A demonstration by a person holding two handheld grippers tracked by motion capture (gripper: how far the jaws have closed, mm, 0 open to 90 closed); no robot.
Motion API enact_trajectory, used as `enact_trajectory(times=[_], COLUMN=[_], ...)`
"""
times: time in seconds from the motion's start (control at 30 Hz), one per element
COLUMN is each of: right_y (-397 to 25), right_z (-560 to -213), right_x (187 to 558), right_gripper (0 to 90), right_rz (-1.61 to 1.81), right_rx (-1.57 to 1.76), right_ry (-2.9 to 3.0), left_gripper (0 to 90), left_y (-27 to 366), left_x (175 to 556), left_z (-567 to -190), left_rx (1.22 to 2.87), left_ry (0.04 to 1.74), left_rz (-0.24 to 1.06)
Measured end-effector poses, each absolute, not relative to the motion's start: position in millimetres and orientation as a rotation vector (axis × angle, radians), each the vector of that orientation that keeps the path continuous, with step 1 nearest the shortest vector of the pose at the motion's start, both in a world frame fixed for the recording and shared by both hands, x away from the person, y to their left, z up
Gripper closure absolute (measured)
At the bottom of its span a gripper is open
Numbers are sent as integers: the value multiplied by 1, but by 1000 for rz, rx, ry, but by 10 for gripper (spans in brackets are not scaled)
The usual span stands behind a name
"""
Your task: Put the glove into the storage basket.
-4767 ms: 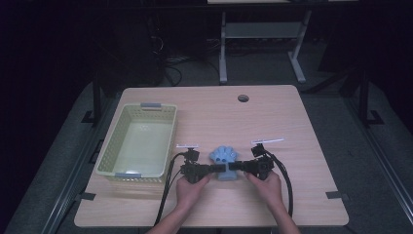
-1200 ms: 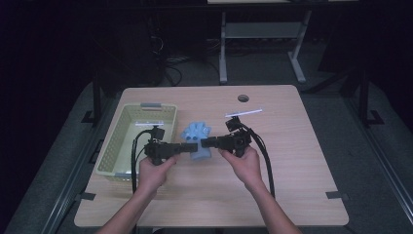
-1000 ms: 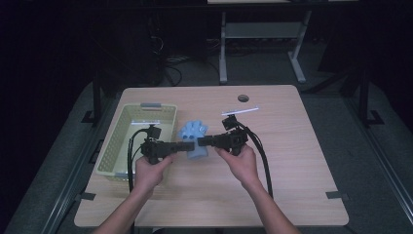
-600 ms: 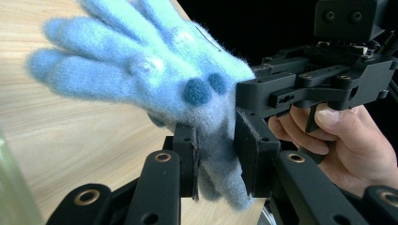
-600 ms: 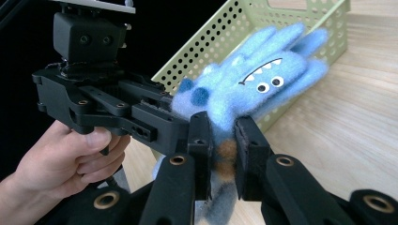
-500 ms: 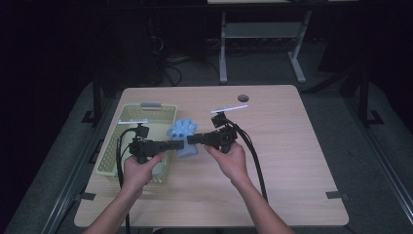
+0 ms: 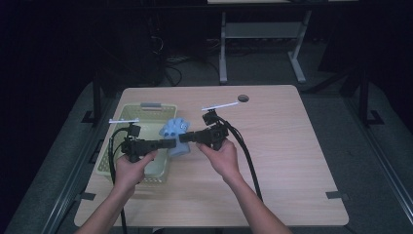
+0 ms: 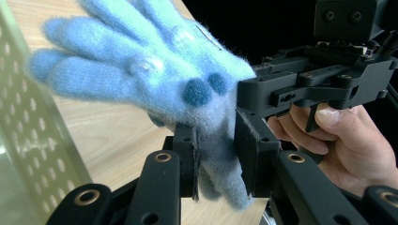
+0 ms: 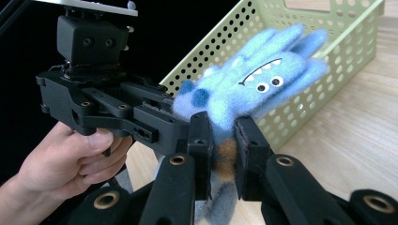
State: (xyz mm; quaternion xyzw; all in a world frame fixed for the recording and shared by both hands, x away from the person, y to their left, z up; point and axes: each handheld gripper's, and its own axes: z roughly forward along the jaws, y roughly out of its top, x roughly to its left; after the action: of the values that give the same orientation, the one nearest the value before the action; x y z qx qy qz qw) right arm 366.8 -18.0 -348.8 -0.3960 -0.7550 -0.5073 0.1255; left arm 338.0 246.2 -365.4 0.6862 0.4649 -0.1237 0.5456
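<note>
Both tongs pinching blue plush toy, hands level, beside green basket

L claw clamps blue plush; R claw alongside.

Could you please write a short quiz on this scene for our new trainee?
1. True or false: both the left gripper and the right gripper are shut on the blue plush toy.
2. Where is the toy? A) lying in the basket; B) held up by the basket's right rim; C) flat on the table.
3. Fill in: in the right gripper view, the toy's face shows two eyes and a toothed ____.

Key: 1 true; 2 B; 3 mouth.
</note>
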Motion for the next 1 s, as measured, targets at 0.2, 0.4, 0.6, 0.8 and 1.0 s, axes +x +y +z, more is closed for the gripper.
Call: enact_trajectory(times=[0.2, 0.4, 0.6, 0.8, 1.0], right_y=[-9, 2, 12, 21, 28], right_z=[-346, -345, -345, -346, -347], right_x=[371, 378, 380, 381, 384], right_gripper=[788, 785, 785, 785, 785], right_rz=[-1475, -1475, -1483, -1478, -1482], right_rx=[-1136, -1130, -1114, -1102, -1097], right_ry=[-2195, -2193, -2195, -2188, -2179], left_gripper=[705, 706, 707, 708, 711], left_y=[256, 267, 276, 285, 292], left_x=[341, 343, 342, 341, 343], left_z=[-362, -363, -363, -362, -363], left_rx=[1609, 1593, 1584, 1579, 1569], left_ry=[1109, 1120, 1133, 1147, 1158], left_rz=[-293, -292, -280, -273, -281])
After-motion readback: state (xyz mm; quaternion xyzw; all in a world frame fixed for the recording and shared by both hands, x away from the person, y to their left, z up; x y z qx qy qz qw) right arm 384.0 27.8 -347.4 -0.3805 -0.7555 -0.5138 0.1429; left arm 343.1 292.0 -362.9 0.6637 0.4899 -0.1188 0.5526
